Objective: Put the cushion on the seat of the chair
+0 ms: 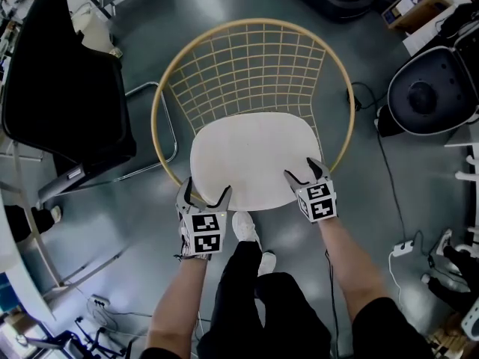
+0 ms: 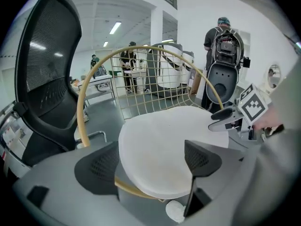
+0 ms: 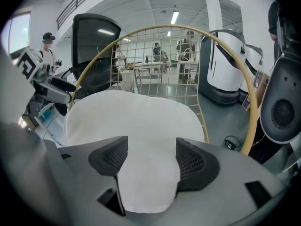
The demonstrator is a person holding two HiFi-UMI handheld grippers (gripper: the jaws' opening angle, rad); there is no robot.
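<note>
A white rounded cushion (image 1: 251, 155) lies on the seat of the wire chair (image 1: 247, 69) with the yellow rim. My left gripper (image 1: 206, 191) stands open at the cushion's front left edge, and the cushion (image 2: 164, 149) and the chair's rim show between its pads. My right gripper (image 1: 302, 170) stands open over the front right corner. That corner of the cushion (image 3: 136, 121) lies between its wide jaws, and the pads do not press on it. From the left gripper (image 2: 151, 163) I see the right one across the cushion. The right gripper (image 3: 151, 158) looks towards the chair's grid back.
A black office chair (image 1: 67, 88) stands close on the left. A round black-and-white machine (image 1: 430, 88) is at the right, with a cable and power strip (image 1: 403, 249) on the grey floor. The person's white shoe (image 1: 244, 226) is under the seat's front. People stand far behind.
</note>
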